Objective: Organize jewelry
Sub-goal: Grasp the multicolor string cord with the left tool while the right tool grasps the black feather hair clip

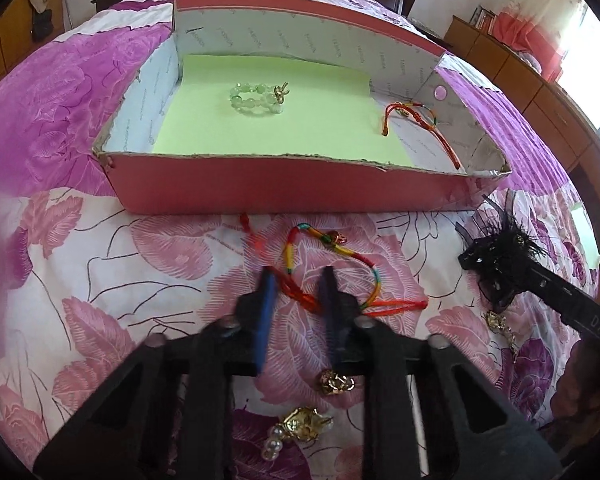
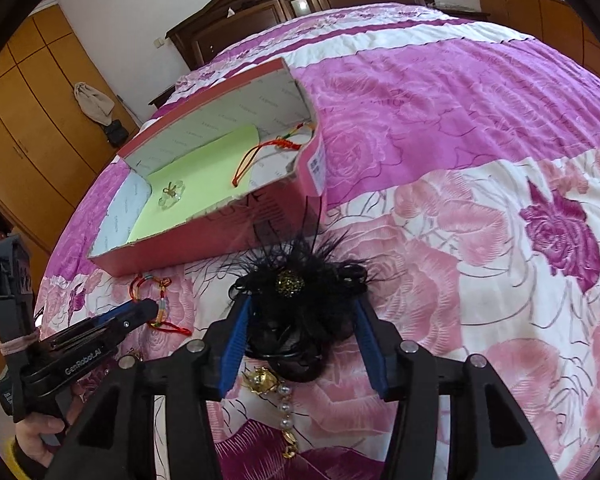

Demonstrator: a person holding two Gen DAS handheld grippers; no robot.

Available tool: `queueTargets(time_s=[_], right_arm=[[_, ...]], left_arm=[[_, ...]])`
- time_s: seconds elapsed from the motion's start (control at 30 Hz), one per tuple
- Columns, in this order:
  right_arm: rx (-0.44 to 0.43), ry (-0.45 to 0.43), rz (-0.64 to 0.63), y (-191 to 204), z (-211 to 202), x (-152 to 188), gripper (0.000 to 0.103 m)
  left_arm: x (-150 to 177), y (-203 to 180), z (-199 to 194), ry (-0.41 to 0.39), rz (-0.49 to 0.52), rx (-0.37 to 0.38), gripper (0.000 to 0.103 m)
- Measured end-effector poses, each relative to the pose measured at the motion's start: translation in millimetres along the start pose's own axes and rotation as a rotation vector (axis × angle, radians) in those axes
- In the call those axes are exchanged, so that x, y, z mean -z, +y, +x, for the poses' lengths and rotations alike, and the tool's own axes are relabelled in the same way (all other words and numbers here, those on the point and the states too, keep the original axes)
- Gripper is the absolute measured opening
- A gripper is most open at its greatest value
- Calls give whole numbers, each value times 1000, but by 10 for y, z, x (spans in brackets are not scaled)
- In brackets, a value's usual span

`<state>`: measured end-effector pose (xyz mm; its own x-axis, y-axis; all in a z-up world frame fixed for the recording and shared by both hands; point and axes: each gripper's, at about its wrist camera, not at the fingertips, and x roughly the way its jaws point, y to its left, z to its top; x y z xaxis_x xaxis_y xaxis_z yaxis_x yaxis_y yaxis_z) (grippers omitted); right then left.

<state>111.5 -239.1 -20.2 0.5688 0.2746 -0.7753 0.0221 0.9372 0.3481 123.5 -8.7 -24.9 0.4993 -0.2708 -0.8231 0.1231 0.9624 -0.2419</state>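
A red cardboard box [image 1: 284, 188] lined with green paper lies on the bed and holds a green bead bracelet [image 1: 256, 98] and a red cord bracelet [image 1: 420, 120]. The box also shows in the right wrist view [image 2: 236, 228]. In front of it lies a multicoloured cord bracelet [image 1: 340, 268]. My left gripper [image 1: 300, 280] is open, with its fingers either side of that bracelet's red knot. My right gripper [image 2: 300, 312] is open around a black feather hair clip [image 2: 296, 292] on the bedspread. The clip also shows in the left wrist view [image 1: 500, 252].
Gold and pearl earrings lie on the bedspread: one [image 1: 300, 426] and another [image 1: 334, 382] under my left gripper, one [image 2: 276, 392] under my right. A wooden headboard [image 2: 300, 4] and wardrobes [image 2: 32, 140] stand beyond the floral bedspread [image 2: 480, 240].
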Motion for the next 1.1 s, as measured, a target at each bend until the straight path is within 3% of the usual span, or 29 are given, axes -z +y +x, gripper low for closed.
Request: queueTargets(time_s=[0.27, 0.33, 0.4, 1.1], right_arm=[[2, 27, -12, 37, 143, -6, 56], [11, 18, -19, 41, 134, -5, 43], [5, 9, -30, 51, 116, -2, 38], [-16, -159, -84, 251, -525, 18, 38]], left_arm=[[14, -1, -39, -12, -2, 36, 0], [18, -2, -75, -17, -1, 42, 0], [27, -14, -127, -25, 1, 49, 0], [2, -134, -784, -187, 50, 54, 0]])
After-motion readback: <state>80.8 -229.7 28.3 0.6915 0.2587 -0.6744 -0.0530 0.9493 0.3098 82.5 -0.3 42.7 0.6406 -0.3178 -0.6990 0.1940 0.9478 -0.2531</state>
